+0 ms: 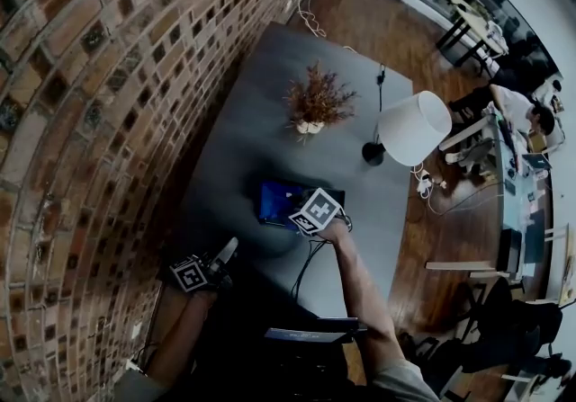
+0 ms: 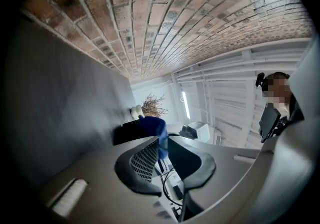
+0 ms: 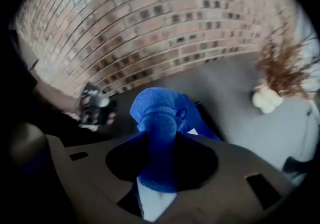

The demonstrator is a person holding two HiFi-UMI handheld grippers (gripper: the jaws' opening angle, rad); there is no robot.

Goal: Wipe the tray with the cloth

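The blue cloth (image 1: 274,201) lies bunched on a dark tray (image 1: 331,196) near the middle of the grey table (image 1: 243,139). My right gripper (image 1: 310,211) points steeply down over the tray and is shut on the blue cloth (image 3: 159,128), which bulges out past its jaws; a dark tray edge (image 3: 199,107) shows behind it. My left gripper (image 1: 225,252) hovers at the table's near left edge, apart from the tray. In the left gripper view its jaws (image 2: 162,144) stand a narrow gap apart with nothing between them, and the cloth (image 2: 154,127) and tray (image 2: 129,132) lie ahead of them.
A brick wall (image 1: 81,103) runs along the table's left side. A dried plant in a white vase (image 1: 310,108) and a white-shaded lamp (image 1: 412,126) stand farther back. Cables (image 1: 306,267) trail toward the near edge. Seated people and desks are at far right.
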